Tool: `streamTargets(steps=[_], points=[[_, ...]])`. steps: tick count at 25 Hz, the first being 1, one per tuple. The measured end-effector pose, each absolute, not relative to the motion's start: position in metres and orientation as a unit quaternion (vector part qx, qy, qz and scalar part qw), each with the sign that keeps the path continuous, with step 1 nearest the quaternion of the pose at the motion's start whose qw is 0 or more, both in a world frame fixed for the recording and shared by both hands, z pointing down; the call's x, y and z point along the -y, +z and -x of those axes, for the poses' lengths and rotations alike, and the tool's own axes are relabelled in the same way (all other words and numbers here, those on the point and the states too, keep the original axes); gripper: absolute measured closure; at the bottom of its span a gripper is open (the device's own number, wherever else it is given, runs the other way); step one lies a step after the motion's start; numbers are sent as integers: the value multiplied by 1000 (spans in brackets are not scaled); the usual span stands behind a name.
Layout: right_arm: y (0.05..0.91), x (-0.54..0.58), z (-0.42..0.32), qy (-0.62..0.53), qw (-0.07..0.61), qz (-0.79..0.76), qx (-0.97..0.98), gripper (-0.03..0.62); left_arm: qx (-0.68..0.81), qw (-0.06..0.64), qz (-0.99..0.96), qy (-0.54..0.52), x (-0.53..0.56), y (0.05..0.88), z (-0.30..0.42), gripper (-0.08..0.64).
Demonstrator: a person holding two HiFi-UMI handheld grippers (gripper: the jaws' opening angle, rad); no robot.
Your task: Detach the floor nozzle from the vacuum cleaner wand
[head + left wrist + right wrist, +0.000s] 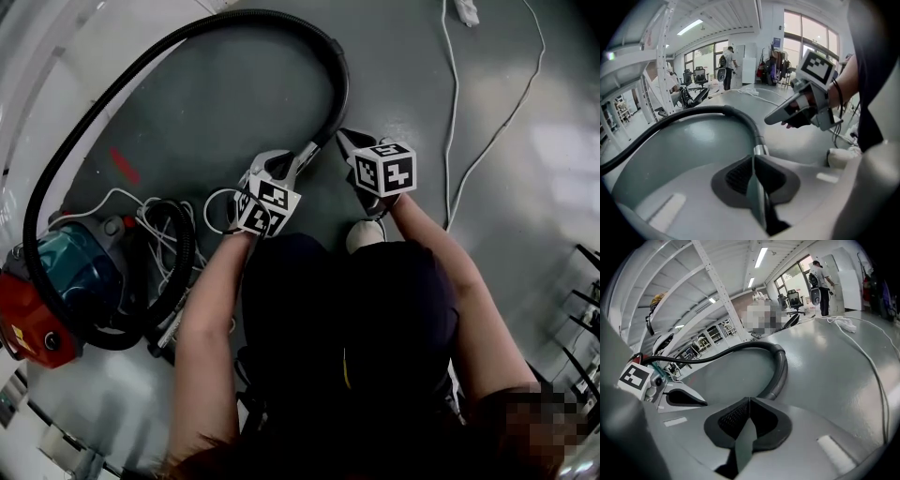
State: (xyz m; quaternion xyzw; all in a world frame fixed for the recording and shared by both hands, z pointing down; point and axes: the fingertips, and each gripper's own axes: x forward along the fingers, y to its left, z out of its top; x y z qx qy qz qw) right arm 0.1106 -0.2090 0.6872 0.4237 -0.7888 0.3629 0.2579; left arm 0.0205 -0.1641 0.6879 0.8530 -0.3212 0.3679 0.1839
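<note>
The red and teal vacuum canister point(47, 295) lies on the grey floor at the left. Its black hose point(187, 42) loops round the top and comes down to a silver collar point(760, 150). That collar sits just past the tips of my left gripper point(298, 161) point(753, 158), whose jaws are shut with nothing between them. My right gripper point(349, 142) point(749, 401) hovers just right of the hose end, also shut and empty, with the hose bend point(780, 366) ahead of it. No floor nozzle shows in any view.
A white cable point(450, 112) runs up the floor at the right to a power strip point(466, 11). A loose white cord point(159, 220) lies by the canister. A white shoe point(366, 234) is below the grippers. White shelving point(663, 56) and a distant person point(727, 61) stand beyond.
</note>
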Motion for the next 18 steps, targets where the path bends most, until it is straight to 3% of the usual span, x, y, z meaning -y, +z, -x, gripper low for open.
streamTargets(steps=[2, 6, 11, 13, 14, 15, 18], points=[[689, 210, -108, 376, 249, -422, 787, 544, 314, 187, -854, 371, 161, 691, -22, 484], [696, 211, -111, 405, 244, -439, 764, 477, 296, 173, -855, 390, 155, 700, -26, 441], [705, 217, -116, 475, 204, -466, 719, 449, 253, 205, -851, 412, 145, 724, -35, 264], [708, 216, -116, 485, 201, -470, 709, 449, 244, 208, -842, 435, 139, 737, -37, 265], [709, 215, -115, 486, 202, -470, 709, 451, 246, 200, -835, 449, 138, 744, -36, 288], [710, 215, -114, 486, 203, -468, 709, 453, 251, 190, -829, 462, 138, 749, -34, 363], [713, 213, -110, 492, 204, -461, 710, 454, 266, 173, -819, 478, 139, 757, -31, 382]])
